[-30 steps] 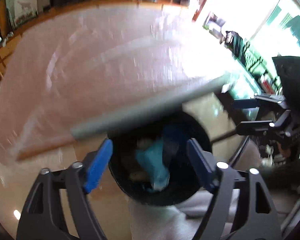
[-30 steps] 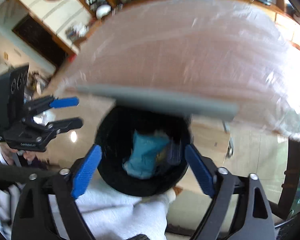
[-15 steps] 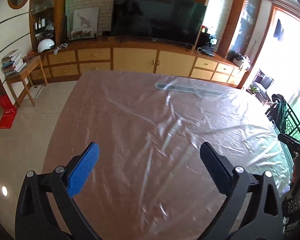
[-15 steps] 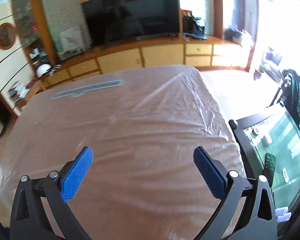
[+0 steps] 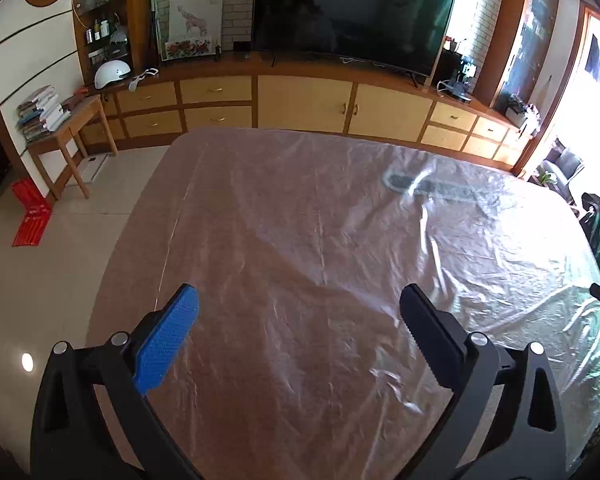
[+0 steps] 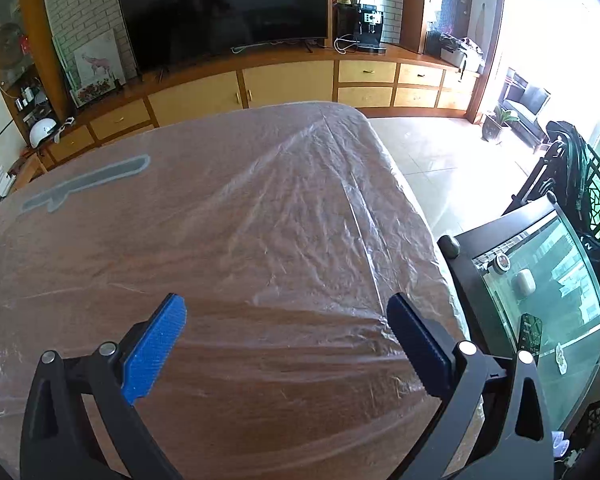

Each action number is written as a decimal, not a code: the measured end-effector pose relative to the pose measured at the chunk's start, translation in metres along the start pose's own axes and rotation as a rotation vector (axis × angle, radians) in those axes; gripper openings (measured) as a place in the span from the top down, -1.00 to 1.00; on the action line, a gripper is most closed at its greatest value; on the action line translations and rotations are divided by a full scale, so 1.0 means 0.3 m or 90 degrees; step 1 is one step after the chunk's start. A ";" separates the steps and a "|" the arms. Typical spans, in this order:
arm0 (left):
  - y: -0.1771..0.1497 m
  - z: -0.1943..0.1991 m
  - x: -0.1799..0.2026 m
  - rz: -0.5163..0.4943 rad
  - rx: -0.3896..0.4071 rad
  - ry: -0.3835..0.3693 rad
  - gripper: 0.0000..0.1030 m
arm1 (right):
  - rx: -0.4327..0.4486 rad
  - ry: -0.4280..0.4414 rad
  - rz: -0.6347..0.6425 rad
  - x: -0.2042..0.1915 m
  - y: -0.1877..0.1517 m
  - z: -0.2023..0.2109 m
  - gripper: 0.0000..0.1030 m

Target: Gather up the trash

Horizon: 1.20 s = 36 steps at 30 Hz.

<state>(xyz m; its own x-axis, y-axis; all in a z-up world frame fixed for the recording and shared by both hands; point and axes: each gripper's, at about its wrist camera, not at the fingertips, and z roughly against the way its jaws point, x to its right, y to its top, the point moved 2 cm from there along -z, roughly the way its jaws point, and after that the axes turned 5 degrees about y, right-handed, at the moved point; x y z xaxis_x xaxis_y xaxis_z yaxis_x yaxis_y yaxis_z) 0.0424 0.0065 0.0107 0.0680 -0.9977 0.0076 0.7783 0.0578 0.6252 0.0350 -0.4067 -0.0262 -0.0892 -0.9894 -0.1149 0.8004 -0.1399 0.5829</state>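
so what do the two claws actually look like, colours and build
Both are built alike. The left claw has black plastic arms with triangular cut-outs and silver rivets at the joints; one finger pad is bright blue and textured, the other dark with a toothed edge. The right claw matches: black frame, silver rivets, one blue pad, one dark ridged pad. No cables or sleeves show.

home living room | television (image 5: 352, 16) | wooden cabinets (image 5: 304, 104)
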 end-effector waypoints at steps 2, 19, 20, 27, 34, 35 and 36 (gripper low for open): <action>0.000 -0.017 0.014 0.003 -0.005 0.003 -0.96 | 0.001 -0.004 0.006 -0.007 -0.007 -0.015 -0.93; -0.002 -0.085 0.005 -0.004 -0.035 0.054 -0.97 | 0.005 -0.016 0.027 -0.043 -0.017 -0.005 -0.93; -0.002 -0.087 0.005 -0.005 -0.035 0.055 -0.97 | 0.005 -0.016 0.027 -0.043 -0.016 -0.006 -0.93; -0.002 -0.086 0.005 -0.005 -0.035 0.055 -0.97 | 0.005 -0.016 0.027 -0.050 -0.018 -0.002 -0.93; -0.002 -0.087 0.004 -0.005 -0.035 0.054 -0.97 | 0.005 -0.016 0.027 -0.051 -0.019 0.000 -0.93; -0.002 -0.087 0.004 -0.005 -0.035 0.055 -0.97 | 0.005 -0.016 0.027 -0.050 -0.019 -0.002 -0.93; -0.002 -0.086 0.004 -0.005 -0.035 0.055 -0.97 | 0.005 -0.016 0.027 -0.051 -0.020 0.001 -0.93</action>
<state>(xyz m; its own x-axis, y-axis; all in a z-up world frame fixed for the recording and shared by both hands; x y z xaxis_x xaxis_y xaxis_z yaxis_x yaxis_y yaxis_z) 0.0581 0.0062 -0.0098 0.1133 -0.9914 -0.0654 0.8119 0.0544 0.5813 0.0315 -0.3909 -0.0277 -0.0698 -0.9951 -0.0694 0.7995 -0.0974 0.5927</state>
